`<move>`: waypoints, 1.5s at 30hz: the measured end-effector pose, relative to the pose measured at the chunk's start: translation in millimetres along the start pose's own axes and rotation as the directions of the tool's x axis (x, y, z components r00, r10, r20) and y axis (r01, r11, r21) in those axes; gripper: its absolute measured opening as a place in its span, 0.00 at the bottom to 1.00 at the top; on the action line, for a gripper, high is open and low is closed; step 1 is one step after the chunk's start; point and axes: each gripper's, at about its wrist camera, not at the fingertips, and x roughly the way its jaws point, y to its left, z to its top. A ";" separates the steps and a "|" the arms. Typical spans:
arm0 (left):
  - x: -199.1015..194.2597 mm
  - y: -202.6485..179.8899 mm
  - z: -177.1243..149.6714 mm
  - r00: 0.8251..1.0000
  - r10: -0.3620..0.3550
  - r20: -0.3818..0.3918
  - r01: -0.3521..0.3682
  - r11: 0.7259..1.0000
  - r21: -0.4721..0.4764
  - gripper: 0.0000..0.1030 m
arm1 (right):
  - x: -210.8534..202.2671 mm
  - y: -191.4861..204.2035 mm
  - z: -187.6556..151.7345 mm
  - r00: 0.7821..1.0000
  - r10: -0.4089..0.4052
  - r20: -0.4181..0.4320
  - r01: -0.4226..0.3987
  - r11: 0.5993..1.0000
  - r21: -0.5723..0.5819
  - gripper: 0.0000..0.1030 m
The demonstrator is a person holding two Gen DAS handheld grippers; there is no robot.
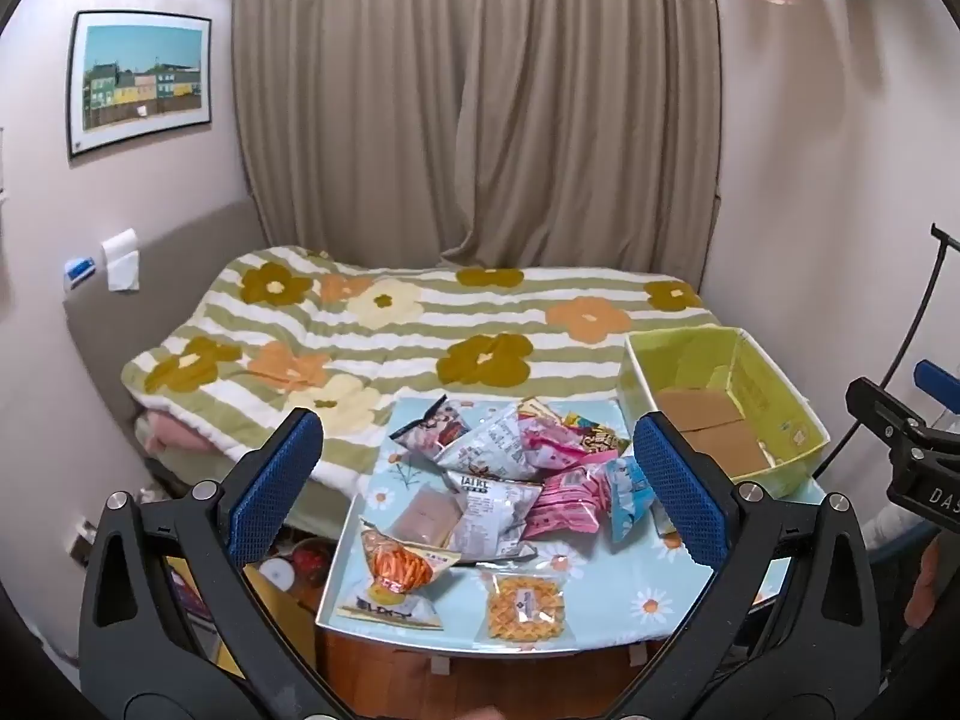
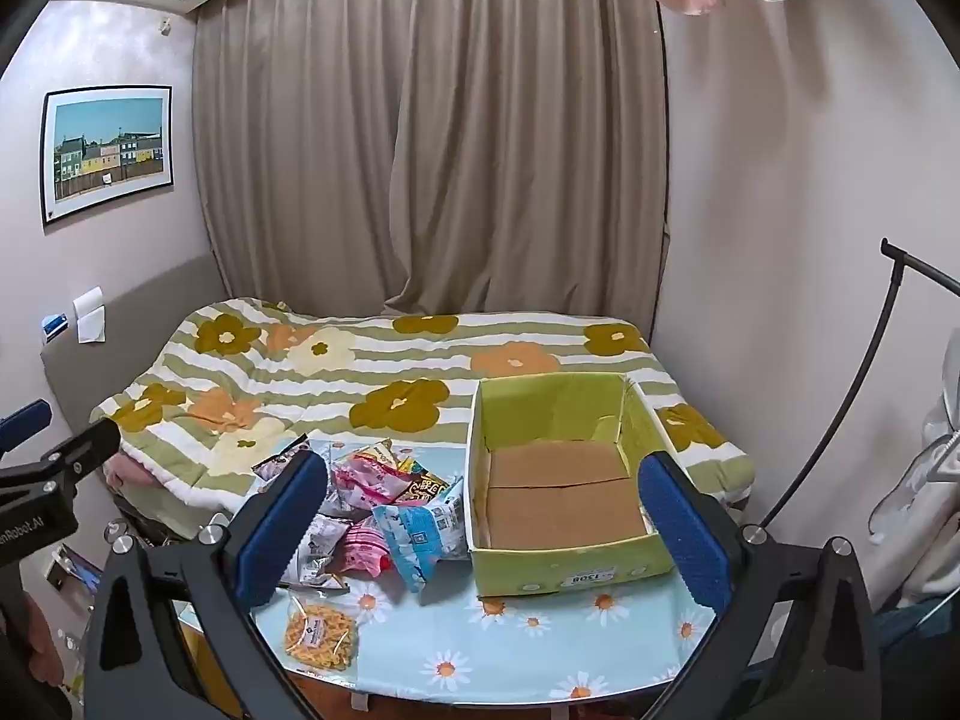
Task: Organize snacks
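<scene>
Well, both pairs of jaws stand wide apart and hold nothing: the left gripper (image 1: pixel 477 480) hangs over the snack pile (image 1: pixel 504 480) at lower centre of its view, the right gripper (image 2: pixel 480 525) frames the green cardboard box (image 2: pixel 561 570) at lower right, likely so one picks and the other guards the bin. The crinkly packets, pink, blue, silver and orange, lie heaped on the daisy-print table (image 2: pixel 540 648), just beside the empty box.
</scene>
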 end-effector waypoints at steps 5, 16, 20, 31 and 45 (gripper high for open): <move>-3.8 4.9 0.6 1.000 -0.010 0.021 0.010 1.000 -0.010 1.00 | -1.6 -1.5 0.4 1.000 0.001 0.014 -0.001 1.000 0.001 1.00; -12.9 1.5 -2.4 0.998 0.006 0.055 -0.007 1.000 0.006 1.00 | -4.9 -1.9 -3.8 1.000 -0.011 0.008 0.011 1.000 0.003 1.00; -10.5 0.9 -3.7 0.999 0.005 0.042 -0.006 1.000 0.007 1.00 | -6.1 -1.0 -4.7 1.000 -0.015 0.004 0.015 1.000 0.000 1.00; -5.2 -3.1 -8.2 0.999 -0.003 0.034 0.003 1.000 0.003 1.00 | -7.8 -1.0 -3.5 1.000 -0.017 -0.001 0.017 1.000 0.000 1.00; -2.1 -7.8 -6.7 0.999 0.001 0.033 -0.001 1.000 0.011 1.00 | -6.8 -1.4 -4.5 1.000 -0.013 -0.003 0.013 1.000 0.001 1.00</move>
